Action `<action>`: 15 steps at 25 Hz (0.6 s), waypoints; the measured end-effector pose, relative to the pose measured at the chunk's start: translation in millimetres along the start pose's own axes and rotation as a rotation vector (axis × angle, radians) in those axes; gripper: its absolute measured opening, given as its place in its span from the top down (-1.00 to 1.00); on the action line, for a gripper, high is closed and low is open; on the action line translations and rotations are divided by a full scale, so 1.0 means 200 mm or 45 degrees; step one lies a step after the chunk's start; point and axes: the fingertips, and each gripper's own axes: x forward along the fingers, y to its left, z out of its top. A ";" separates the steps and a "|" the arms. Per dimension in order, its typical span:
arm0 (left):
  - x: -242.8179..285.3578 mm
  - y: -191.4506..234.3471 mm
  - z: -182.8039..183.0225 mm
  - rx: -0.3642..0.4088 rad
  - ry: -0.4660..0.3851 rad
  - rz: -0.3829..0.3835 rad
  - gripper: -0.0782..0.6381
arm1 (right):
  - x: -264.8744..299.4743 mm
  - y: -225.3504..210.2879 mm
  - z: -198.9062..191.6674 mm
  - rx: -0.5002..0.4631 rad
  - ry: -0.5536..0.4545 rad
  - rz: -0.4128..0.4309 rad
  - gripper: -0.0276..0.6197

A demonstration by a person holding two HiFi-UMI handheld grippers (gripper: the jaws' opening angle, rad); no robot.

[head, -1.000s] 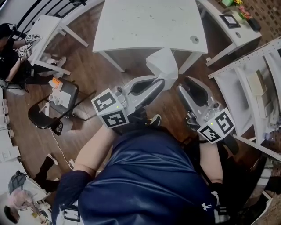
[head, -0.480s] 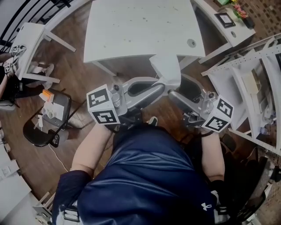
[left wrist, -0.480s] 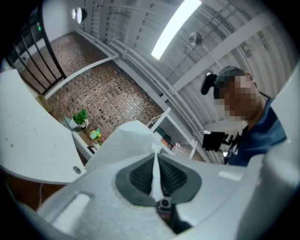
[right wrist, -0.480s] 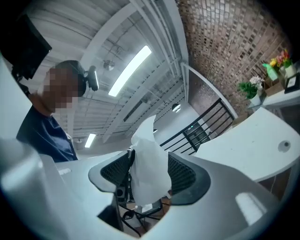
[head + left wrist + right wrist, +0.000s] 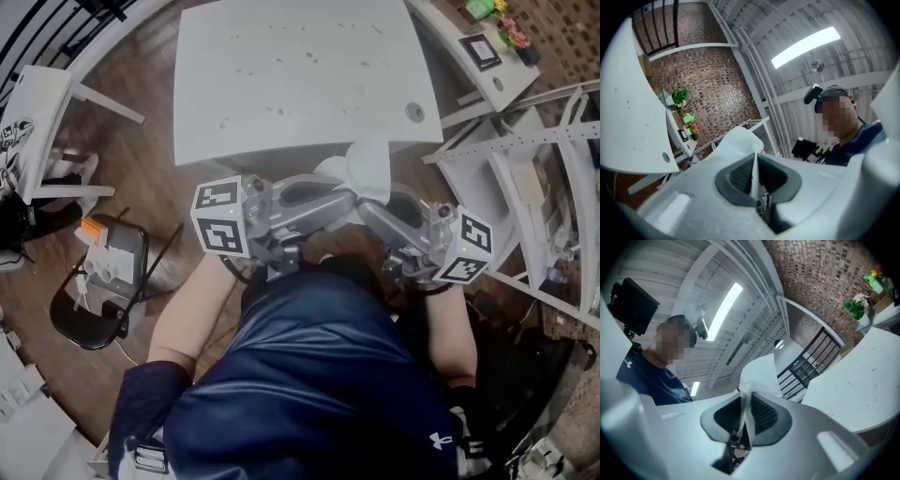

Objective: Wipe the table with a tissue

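The white table (image 5: 300,84) fills the top of the head view, with small brown specks (image 5: 272,111) scattered on it. A white tissue (image 5: 367,169) stands up just before its near edge. My left gripper (image 5: 349,199) is shut on the tissue from the left. In the left gripper view the tissue (image 5: 738,140) runs as a thin sheet between the pads of that gripper (image 5: 753,180). My right gripper (image 5: 368,210) meets it from the right. Its jaws have just been closing, and the tissue (image 5: 759,373) is pinched between them at the right gripper (image 5: 744,420).
A black chair (image 5: 103,281) with small items on its seat stands at the left. White shelving (image 5: 534,187) lines the right side. A side desk (image 5: 487,52) with a picture frame and flowers lies at the top right. A small white table (image 5: 37,112) sits far left.
Both grippers have moved toward the table's near edge and drawn together. The right gripper, apart from the tissue before, now has it between its jaws.
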 end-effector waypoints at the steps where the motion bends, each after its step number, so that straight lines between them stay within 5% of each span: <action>1: -0.01 0.03 0.02 -0.028 -0.008 -0.005 0.76 | 0.00 -0.04 0.01 0.023 -0.025 -0.019 0.87; 6: -0.03 0.17 0.07 -0.053 -0.033 0.065 0.53 | 0.00 -0.18 0.05 0.067 -0.089 -0.108 0.88; 10: -0.03 0.38 0.10 0.064 -0.024 0.305 0.41 | -0.10 -0.38 0.14 0.065 -0.152 -0.228 0.88; 15: 0.01 0.63 0.13 0.204 0.028 0.564 0.40 | -0.32 -0.71 0.19 -0.051 -0.076 -0.492 0.88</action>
